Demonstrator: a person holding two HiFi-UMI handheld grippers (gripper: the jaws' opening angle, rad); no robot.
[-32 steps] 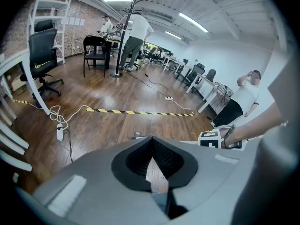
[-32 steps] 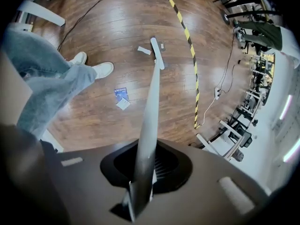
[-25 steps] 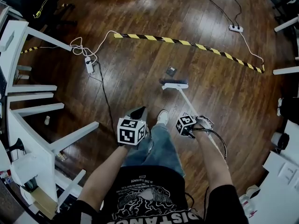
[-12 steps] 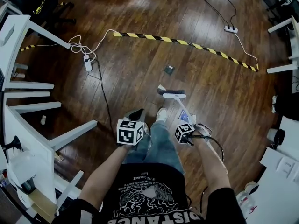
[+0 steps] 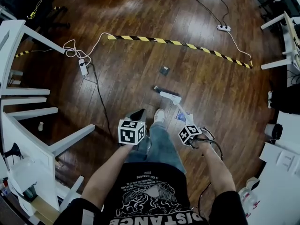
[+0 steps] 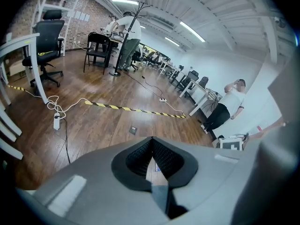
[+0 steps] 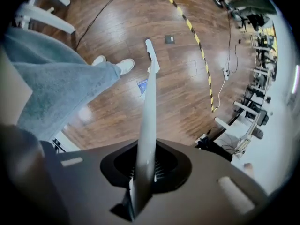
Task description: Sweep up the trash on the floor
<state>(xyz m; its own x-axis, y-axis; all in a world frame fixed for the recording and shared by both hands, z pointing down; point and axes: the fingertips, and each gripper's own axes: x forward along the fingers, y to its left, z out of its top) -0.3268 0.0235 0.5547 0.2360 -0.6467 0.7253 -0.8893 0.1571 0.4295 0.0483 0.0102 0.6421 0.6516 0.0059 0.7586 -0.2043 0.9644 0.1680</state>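
Across the dark wood floor, open boards run from the person's feet out to a yellow-and-black striped strip, which marks the far edge. White desk legs close the left side, and more white furniture lines the right edge. A power strip with a looped white cable lies near the left legs, and a second one lies beyond the striped strip. A small dark square sits alone on the boards between the broom and the strip.

The broom has its head on the floor just past the toe of a white shoe. A blue scrap lies just beside the handle, nearer the person than the head.

Legible writing is limited to white print on the black shirt, where the letters "DISTANC" read upside down. Each gripper's cube carries black-and-white square markers. Any print on the scrap is too small to read.

The right gripper is clamped on the broom's white handle, which slants forward and down. The forearm behind it is stretched low beside the right leg. The left gripper has its jaw tips pressed together with nothing between them. It is held ahead of the left thigh on a bent arm and points out over the floor.
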